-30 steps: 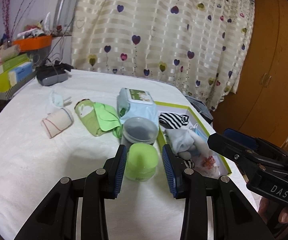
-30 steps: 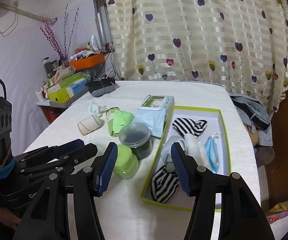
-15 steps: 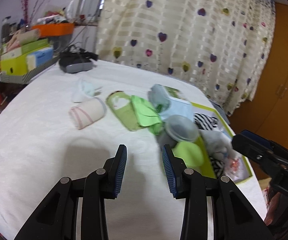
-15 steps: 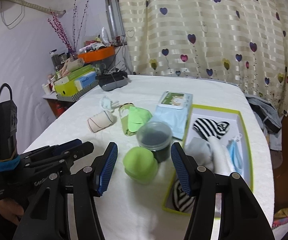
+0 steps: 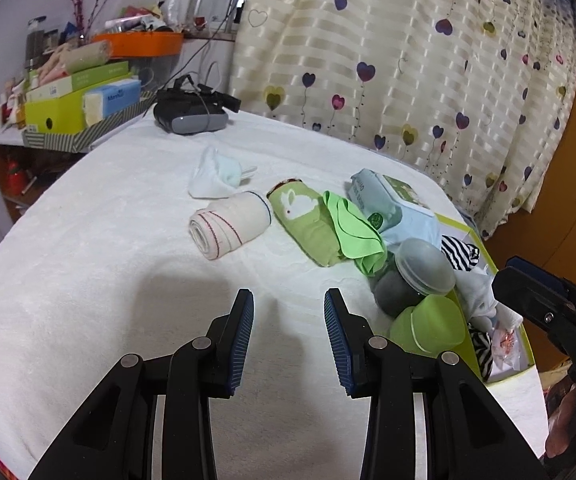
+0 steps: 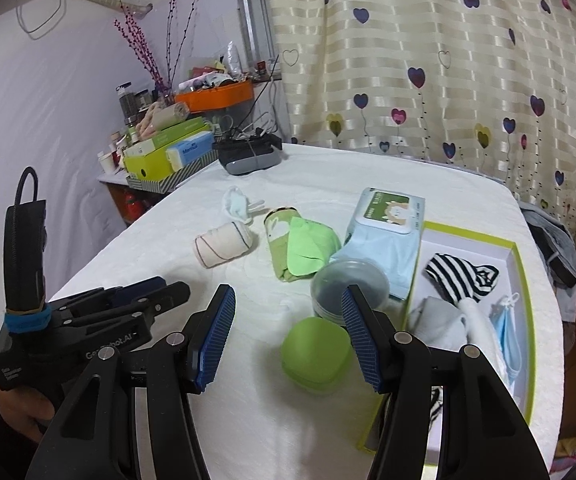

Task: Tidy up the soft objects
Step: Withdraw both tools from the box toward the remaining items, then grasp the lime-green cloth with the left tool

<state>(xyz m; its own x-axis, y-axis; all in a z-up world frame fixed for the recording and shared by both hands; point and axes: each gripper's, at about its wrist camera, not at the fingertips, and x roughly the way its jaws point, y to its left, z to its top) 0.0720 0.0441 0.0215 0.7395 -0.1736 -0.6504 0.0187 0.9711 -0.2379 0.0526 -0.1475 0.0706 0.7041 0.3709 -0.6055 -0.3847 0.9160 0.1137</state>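
On the white tablecloth lie a rolled cream cloth, a pale sock, a green rabbit sock and a light green cloth. The green-rimmed box holds a striped sock, a grey-white sock and a blue mask. My left gripper is open above bare cloth, in front of the rolled cloth. My right gripper is open, with the green round container lying low between its fingers, untouched. The rolled cream cloth lies further back on the left.
A dark jar with a clear lid and a wipes pack stand beside the box. A grey headset sits at the table's far edge. A side shelf with boxes is at far left. A heart-print curtain hangs behind.
My left gripper swung left, off the green container that lay between its fingers, to bare cloth. My right gripper shifted left, so the green container now lies between its fingers.
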